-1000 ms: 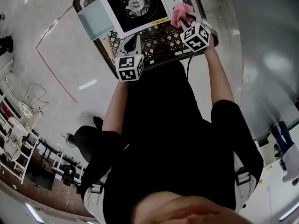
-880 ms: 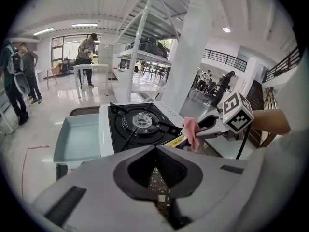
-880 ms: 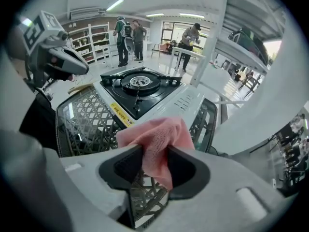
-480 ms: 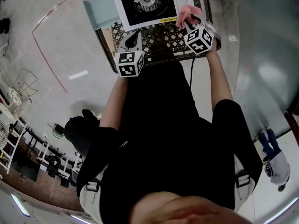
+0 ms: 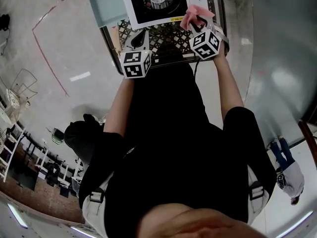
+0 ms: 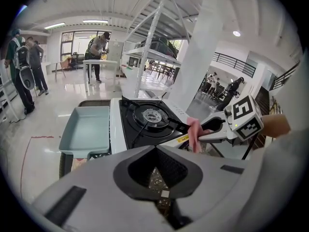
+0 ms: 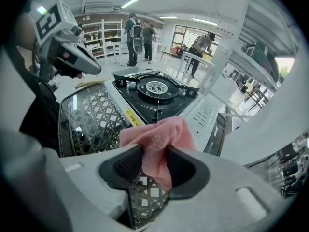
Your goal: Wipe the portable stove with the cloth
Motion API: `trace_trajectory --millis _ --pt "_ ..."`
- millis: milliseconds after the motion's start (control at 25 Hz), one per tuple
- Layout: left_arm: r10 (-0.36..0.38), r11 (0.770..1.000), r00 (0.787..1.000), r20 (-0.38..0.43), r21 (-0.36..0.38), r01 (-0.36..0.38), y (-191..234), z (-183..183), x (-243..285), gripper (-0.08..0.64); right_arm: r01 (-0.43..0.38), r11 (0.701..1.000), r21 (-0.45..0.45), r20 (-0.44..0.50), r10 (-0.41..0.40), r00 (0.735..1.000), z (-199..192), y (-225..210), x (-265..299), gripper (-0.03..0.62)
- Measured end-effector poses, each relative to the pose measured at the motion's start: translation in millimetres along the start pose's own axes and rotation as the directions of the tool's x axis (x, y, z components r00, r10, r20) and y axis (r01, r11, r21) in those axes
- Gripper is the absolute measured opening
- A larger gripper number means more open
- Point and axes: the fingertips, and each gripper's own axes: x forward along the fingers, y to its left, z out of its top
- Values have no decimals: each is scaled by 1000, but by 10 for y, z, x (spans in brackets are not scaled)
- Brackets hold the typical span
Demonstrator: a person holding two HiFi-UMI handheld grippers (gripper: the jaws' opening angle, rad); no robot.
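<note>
Right tool (image 7: 150,164): jaws just opened slightly, pads pinching pink cloth (image 7: 159,137) | left tool (image 6: 155,175): closed, empty | portable stove (image 7: 142,104): just ahead of right tool, cloth at its near front corner, burner (image 7: 157,87) beyond | right hand nearer, I'd wipe from there

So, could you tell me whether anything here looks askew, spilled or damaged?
Nothing stands out: the portable stove sits flat on the lattice table, blue tray squarely beside it, pink cloth at its front edge; no spill or damage shows.
</note>
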Motion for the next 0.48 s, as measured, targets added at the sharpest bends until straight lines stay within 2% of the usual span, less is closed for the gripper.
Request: trace_trajectory --millis 480 --pt "11 1000 1000 2 -5 -11 8 -81 -42 0 -26 998 -57 24 27 999 137 222 37 114"
